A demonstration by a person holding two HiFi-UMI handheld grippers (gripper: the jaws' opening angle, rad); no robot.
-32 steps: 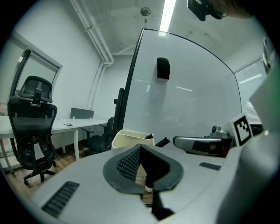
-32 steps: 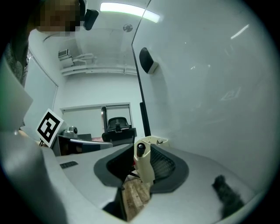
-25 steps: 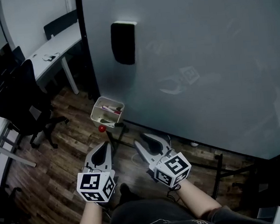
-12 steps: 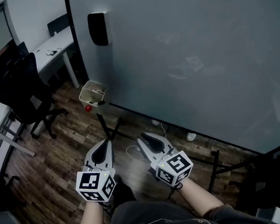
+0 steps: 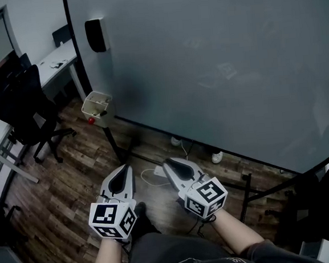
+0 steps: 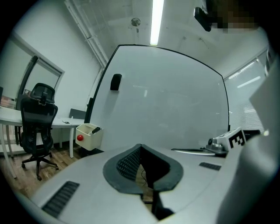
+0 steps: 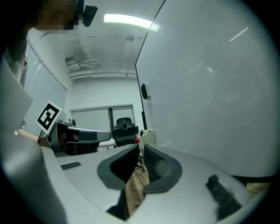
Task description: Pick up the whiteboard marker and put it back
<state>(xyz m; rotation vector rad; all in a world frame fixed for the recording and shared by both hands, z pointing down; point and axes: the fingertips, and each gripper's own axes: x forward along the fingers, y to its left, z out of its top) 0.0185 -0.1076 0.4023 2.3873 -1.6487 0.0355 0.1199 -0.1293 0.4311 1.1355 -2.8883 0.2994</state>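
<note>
A cream box (image 5: 97, 105) hangs at the whiteboard's (image 5: 216, 66) lower left corner, with a red ball (image 5: 90, 121) on its side. A dark marker (image 6: 96, 130) sticks out of the box (image 6: 89, 136) in the left gripper view. Both grippers are held low over the wooden floor, well right of the box and apart from it. My left gripper (image 5: 121, 173) is shut with nothing in it. My right gripper (image 5: 174, 165) has just been closing; a narrow gap still shows between its jaws and nothing is between them.
A black eraser (image 5: 95, 35) is stuck high on the board's left edge. A black office chair (image 5: 26, 106) and a white desk (image 5: 55, 62) stand to the left. White cables (image 5: 154, 173) and the board's stand legs (image 5: 247, 188) lie on the floor ahead.
The box and eraser have slid left in the head view as I moved right along the board. The right gripper's jaws have narrowed. The left gripper stays shut.
</note>
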